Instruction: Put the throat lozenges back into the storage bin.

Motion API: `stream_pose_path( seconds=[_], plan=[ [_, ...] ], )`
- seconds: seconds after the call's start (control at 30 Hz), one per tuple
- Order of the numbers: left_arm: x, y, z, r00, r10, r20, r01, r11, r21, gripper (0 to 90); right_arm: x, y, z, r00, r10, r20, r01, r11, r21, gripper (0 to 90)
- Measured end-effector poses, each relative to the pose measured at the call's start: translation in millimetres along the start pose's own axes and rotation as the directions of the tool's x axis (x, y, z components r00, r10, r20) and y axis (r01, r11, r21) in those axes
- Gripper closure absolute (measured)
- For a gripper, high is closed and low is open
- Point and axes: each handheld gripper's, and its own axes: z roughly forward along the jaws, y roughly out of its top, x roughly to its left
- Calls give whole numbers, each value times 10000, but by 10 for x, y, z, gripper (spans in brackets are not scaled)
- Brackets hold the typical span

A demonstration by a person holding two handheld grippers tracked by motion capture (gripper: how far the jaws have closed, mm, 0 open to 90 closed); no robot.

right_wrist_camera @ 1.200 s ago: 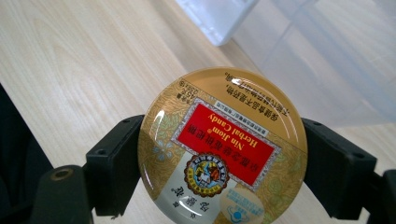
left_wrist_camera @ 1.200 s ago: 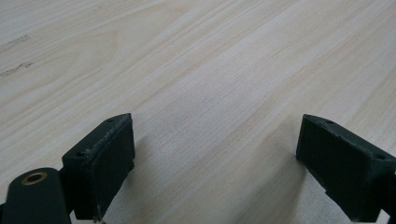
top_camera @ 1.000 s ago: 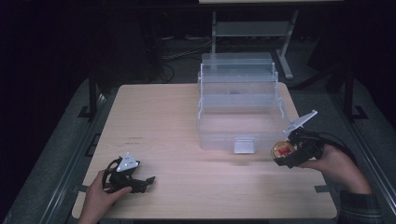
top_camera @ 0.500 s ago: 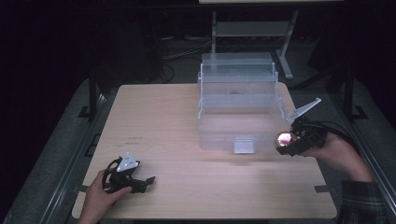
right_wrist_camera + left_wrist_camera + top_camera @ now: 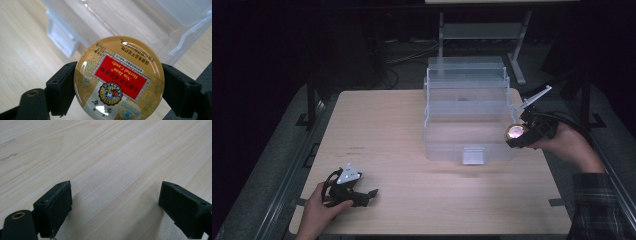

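Two grippers are in play, and only one carries anything: the right gripper [image 5: 518, 135] has its jaws pressed on opposite edges of a round herbal candy tin [image 5: 119, 79], whose gold lid with its red label faces the riding camera upside down. Gripping across the rim leaves the flat faces free, which would suit lowering the tin flat into a compartment. In the high view the tin [image 5: 515, 132] hangs above the counter [image 5: 377, 125] just beside the front right corner of the clear plastic tiered organizer box [image 5: 467, 112], whose upper trays stand stepped back and open; the work in hand looks like bringing the tin into that box, and it is not yet inside. The person's right hand [image 5: 562, 145] comes in from the box's right side, the wrist cocked so the gripper points toward the box, with its grey plate raised behind it. Well apart from the box, toward the counter's near left corner, the left gripper [image 5: 362, 192] rests low under the left hand [image 5: 319, 207], its jaws standing wide over bare wood with nothing between them, apparently parked out of the way.
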Motion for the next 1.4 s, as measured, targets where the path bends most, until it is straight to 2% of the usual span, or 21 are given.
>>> stream_pose_path(
  seconds=[0.23,0.4,0.8,1.1,1.4],
  plan=[
    [-1,0,0,10000,-18,5,18,10000,0,107,-88,114,94,9997,255,44,-256,9996,135,197],
    [-2,0,0,10000,-22,8,22,10000,0,107,-176,180,238,9986,524,105,-526,9984,209,197],
    [-1,0,0,10000,-19,8,19,10000,3,107,-302,221,457,9950,905,420,-924,9947,449,196],
    [-1,0,0,10000,-20,8,20,10000,2,107,-335,176,535,9937,1045,417,-1070,9923,627,195],
    [-1,0,0,10000,-21,9,21,10000,2,107,-337,157,543,9937,1060,376,-1083,9920,652,191]
  ],
)
